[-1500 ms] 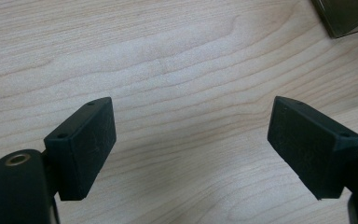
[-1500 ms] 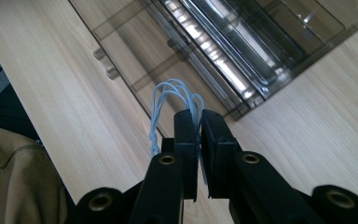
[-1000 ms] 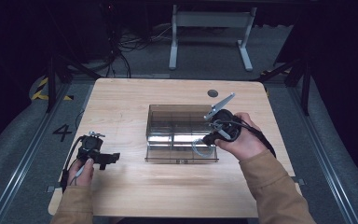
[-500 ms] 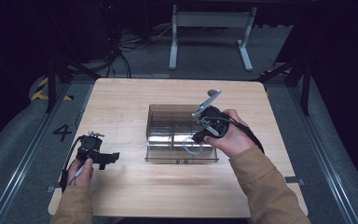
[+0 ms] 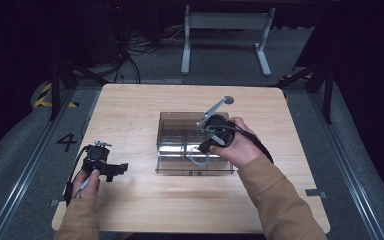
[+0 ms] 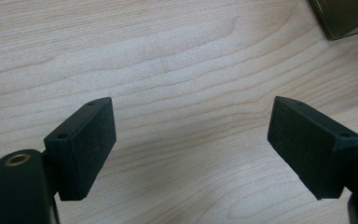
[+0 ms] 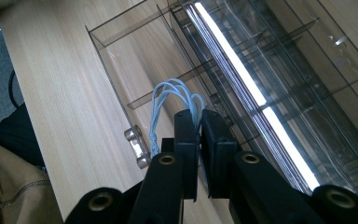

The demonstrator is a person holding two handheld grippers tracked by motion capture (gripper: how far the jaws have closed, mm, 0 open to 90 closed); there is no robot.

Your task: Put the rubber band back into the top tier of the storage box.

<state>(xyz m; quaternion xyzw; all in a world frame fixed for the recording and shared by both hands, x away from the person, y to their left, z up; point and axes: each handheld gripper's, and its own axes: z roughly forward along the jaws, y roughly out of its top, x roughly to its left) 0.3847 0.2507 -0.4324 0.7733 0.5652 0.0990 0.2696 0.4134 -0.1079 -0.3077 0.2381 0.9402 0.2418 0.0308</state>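
Note:
A smoky clear compartment box (image 5: pixel 180 118) stands at the middle of the wooden table (image 5: pixel 140 210). My right gripper (image 5: pixel 203 148) hangs over its front right part, tilted down, shut on a small coil of pale blue cord (image 5: pixel 196 159). In the right gripper view the cord (image 7: pixel 170 94) loops out past the closed tips of my right gripper (image 7: pixel 199 115), above a front compartment of the box (image 7: pixel 121 37). My left gripper (image 5: pixel 116 169) rests low at the table's left, open. In its own view my left gripper (image 6: pixel 191 126) has bare wood between the jaws.
A clear knob (image 7: pixel 137 147) sits on the box's front wall. A corner of the box (image 6: pixel 345 18) lies far ahead of the left gripper. Beyond the table stand a white metal frame (image 5: pixel 225 40) and floor cables. Floor rails run along both sides.
My right hand has moved left and slightly toward the front of the box with the cord still in the jaws. The left gripper has stayed put.

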